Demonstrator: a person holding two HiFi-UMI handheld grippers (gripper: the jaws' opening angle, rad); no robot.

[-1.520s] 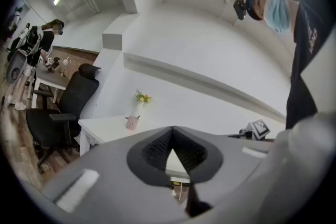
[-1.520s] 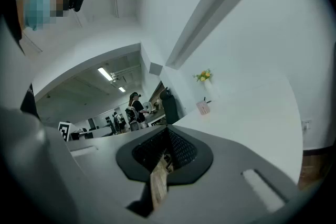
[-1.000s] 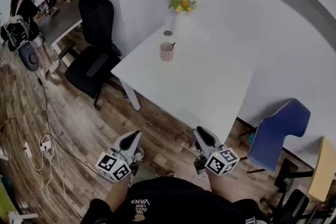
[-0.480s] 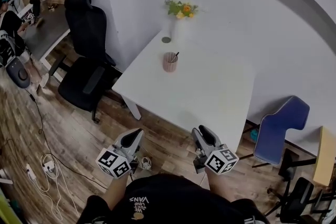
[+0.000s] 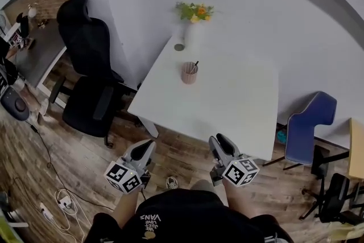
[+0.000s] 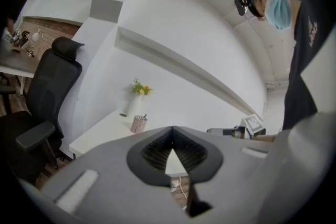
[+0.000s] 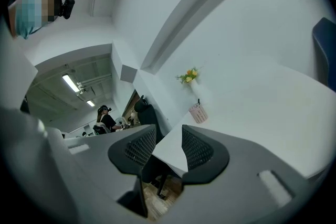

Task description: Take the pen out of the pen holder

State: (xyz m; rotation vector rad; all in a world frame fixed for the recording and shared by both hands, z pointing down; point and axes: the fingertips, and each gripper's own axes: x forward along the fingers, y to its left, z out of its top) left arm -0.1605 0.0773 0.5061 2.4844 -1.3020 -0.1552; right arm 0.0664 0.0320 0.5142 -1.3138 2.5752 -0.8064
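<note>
Standing well back from a white table, a person holds a gripper in each hand, low and roughly level, both aimed at the table. It looks like the carrying pose of an approach, not a reach.

The left gripper has its jaws pinched together at the tips, with nothing in them. The right gripper has jaws that have just been opening and now stand wide, with only air between them. Judging by that, it is the one being readied for the pick.

The pen stands tilted in a pink pen holder on the far left part of the tabletop. Its dark top leans out over the rim — an easy end to pinch. Just behind the holder, by the wall, are a vase of yellow flowers and a small round object. A black office chair sits left of the table and a blue chair sits right.
</note>
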